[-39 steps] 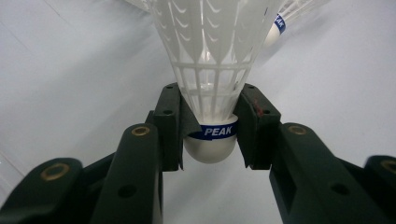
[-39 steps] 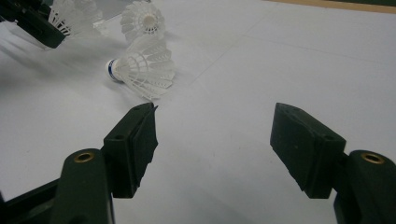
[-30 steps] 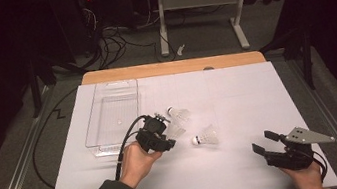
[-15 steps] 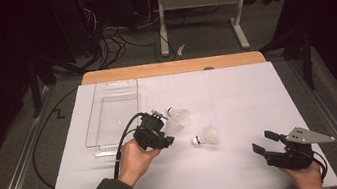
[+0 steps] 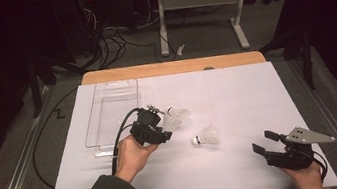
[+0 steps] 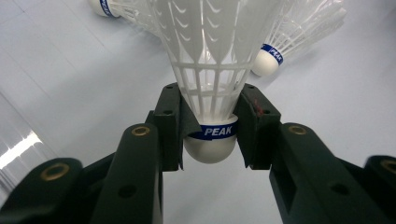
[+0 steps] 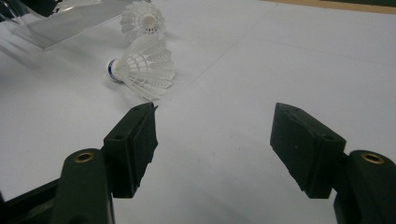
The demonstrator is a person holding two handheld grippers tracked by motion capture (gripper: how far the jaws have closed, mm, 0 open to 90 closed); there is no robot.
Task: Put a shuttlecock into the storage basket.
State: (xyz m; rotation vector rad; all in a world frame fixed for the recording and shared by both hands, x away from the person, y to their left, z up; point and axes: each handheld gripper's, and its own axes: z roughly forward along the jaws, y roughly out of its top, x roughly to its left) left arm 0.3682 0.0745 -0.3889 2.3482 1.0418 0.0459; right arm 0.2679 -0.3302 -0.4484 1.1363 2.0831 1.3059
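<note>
Left tongs, centre-left of the high view, clamped on a white feathered shuttlecock at its rounded cork, just off the white surface beside a clear plastic tray; right tongs apart, resting lower right, hand low.

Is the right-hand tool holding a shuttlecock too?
No, the right gripper is open, with bare white table between its fingers; the nearest shuttlecock lies beyond them.

White shuttlecock clamped at its cork, two more shuttlecocks lying on white table
</note>
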